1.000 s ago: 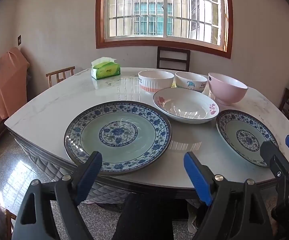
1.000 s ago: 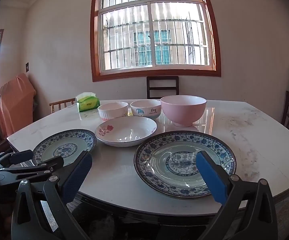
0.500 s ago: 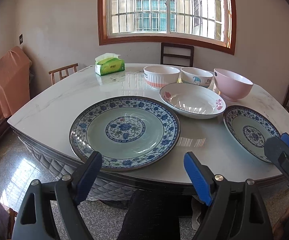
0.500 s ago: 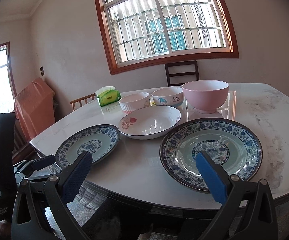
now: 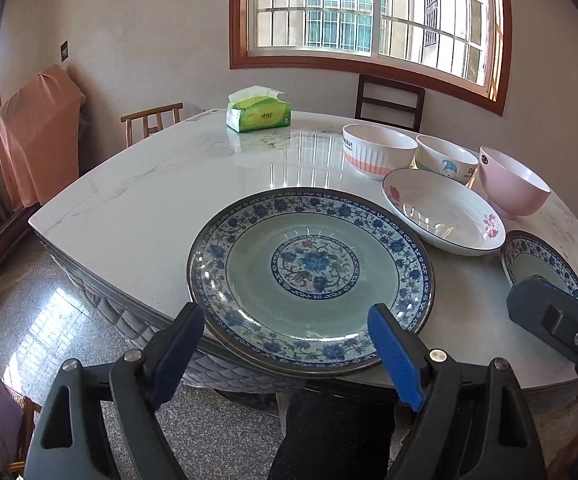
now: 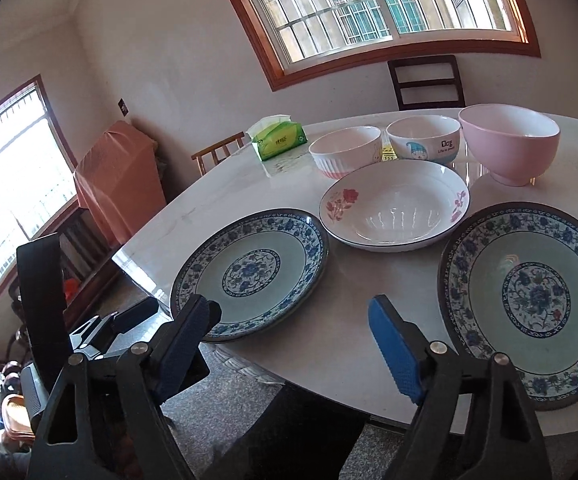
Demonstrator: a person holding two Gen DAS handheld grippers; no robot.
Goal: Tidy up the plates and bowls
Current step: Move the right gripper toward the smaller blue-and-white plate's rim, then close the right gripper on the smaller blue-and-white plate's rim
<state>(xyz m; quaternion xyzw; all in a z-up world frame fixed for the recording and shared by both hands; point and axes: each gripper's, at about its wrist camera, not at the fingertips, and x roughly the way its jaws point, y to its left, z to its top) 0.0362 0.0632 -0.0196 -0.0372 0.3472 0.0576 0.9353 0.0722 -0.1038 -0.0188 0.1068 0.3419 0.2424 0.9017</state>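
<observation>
A blue-patterned plate [image 5: 311, 276] lies at the table's near edge, right in front of my open, empty left gripper [image 5: 289, 344]; it also shows in the right wrist view [image 6: 249, 272]. A second blue-patterned plate [image 6: 529, 296] lies right of my open, empty right gripper [image 6: 293, 340], which hangs over the table edge between the two plates. Behind them sit a white floral dish [image 6: 395, 204], a ribbed white-and-pink bowl [image 6: 345, 150], a cartoon bowl [image 6: 425, 140] and a pink bowl [image 6: 509, 142].
The marble table [image 5: 149, 200] has a green tissue box [image 5: 258, 114] at the back left. Wooden chairs [image 5: 389, 100] stand around it. An orange-covered chair [image 5: 37, 132] is at the left wall. The left gripper shows in the right wrist view [image 6: 101, 332].
Both grippers have swung left. The left one has come closer to the near plate, its tips now at the rim. The right one now faces the gap between the two plates.
</observation>
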